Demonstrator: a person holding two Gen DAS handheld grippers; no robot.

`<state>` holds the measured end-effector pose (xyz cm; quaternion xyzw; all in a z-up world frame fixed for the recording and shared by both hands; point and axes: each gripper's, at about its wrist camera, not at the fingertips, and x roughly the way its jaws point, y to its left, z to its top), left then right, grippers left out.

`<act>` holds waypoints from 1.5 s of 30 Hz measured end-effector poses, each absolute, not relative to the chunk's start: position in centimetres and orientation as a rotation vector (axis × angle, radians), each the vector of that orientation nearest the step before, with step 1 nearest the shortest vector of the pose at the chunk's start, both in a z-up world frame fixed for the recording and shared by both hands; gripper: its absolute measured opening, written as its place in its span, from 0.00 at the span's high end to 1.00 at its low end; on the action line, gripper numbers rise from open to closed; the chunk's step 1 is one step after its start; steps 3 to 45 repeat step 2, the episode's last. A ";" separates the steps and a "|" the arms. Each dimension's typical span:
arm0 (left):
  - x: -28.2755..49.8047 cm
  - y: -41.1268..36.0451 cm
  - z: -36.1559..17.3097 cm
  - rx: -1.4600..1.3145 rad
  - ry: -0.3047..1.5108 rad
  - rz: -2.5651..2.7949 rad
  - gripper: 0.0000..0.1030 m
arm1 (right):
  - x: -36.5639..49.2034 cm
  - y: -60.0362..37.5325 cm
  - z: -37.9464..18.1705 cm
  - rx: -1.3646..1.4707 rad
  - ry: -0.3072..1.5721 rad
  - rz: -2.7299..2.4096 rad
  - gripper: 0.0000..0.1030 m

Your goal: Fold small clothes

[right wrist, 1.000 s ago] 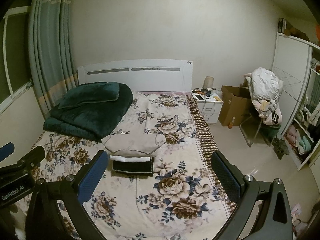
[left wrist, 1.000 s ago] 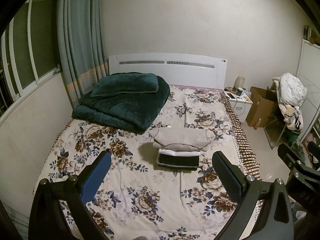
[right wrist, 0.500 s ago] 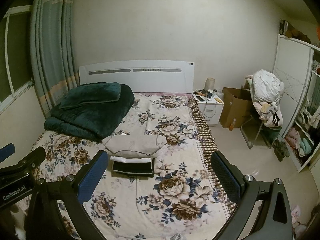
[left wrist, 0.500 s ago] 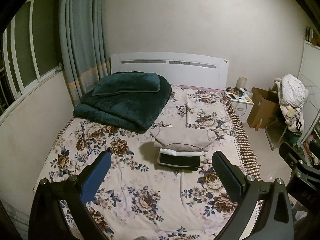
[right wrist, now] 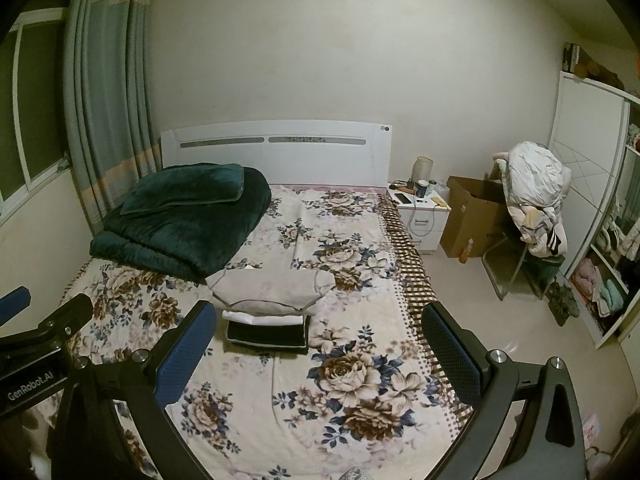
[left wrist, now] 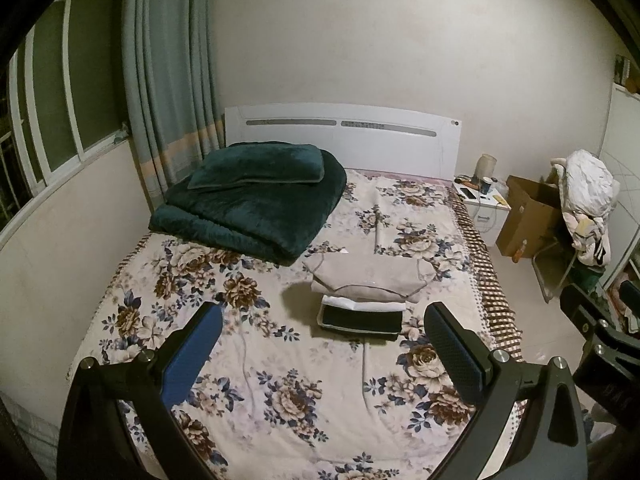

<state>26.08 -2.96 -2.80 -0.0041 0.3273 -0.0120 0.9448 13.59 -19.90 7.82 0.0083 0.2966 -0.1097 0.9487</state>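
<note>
A small stack of folded clothes lies in the middle of the floral bed (left wrist: 280,380): a beige garment (left wrist: 366,276) on top, a white one and a black one (left wrist: 362,318) below. The same stack shows in the right wrist view, with the beige garment (right wrist: 272,290) over the black one (right wrist: 266,334). My left gripper (left wrist: 322,340) is open and empty, held high above the bed's near end. My right gripper (right wrist: 320,340) is also open and empty, beside it to the right. Neither touches the clothes.
A folded dark green blanket with a pillow (left wrist: 256,200) lies at the bed's far left. A white nightstand (right wrist: 420,216), a cardboard box (right wrist: 472,216) and a chair piled with clothes (right wrist: 532,196) stand right of the bed. A wardrobe (right wrist: 600,240) is at the far right.
Both grippers have drifted slightly up and back, so the room sits a little lower in view. The clothes stack has not moved, and both grippers stay open.
</note>
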 end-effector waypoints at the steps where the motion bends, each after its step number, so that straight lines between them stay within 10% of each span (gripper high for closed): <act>1: 26.0 -3.0 -2.8 -0.008 0.666 -0.021 0.00 | 13.5 -19.9 7.9 0.017 0.604 -0.223 0.00; 45: 26.0 -3.0 -2.8 -0.009 0.666 -0.019 0.00 | 13.6 -19.9 7.9 0.017 0.603 -0.223 0.00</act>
